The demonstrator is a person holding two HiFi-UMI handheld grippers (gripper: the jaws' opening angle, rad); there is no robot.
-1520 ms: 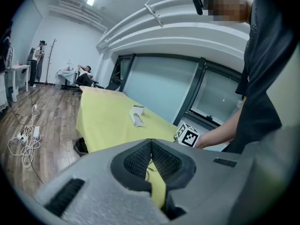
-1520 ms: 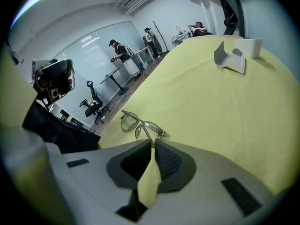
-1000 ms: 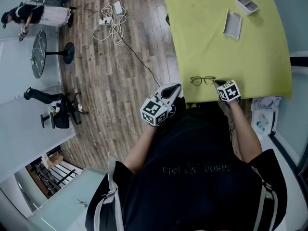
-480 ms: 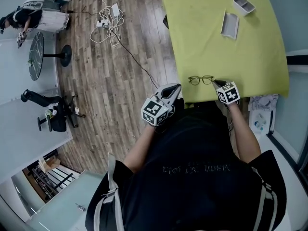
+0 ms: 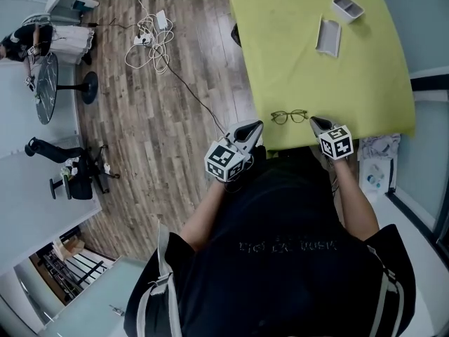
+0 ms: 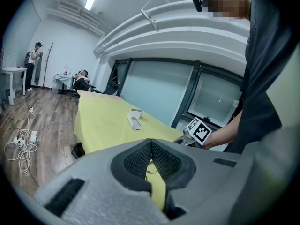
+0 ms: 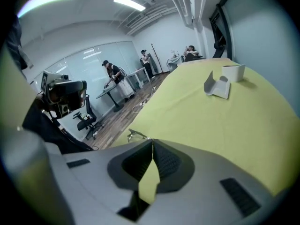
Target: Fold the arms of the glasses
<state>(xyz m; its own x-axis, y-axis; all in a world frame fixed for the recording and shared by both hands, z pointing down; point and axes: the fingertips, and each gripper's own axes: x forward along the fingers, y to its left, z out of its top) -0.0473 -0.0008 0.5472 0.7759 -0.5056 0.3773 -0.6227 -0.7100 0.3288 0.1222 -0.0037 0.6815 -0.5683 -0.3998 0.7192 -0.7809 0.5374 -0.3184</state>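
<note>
One pair of glasses [image 5: 289,116] lies at the near edge of the yellow table [image 5: 316,69]; whether its arms are folded is too small to tell.
Right gripper [image 5: 313,121] hovers just beside its right end and left gripper [image 5: 257,125] at the table corner, each with jaws closed tip to tip on nothing.

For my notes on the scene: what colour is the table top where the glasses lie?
Plain yellow-green table top, clearest in the head view.
</note>
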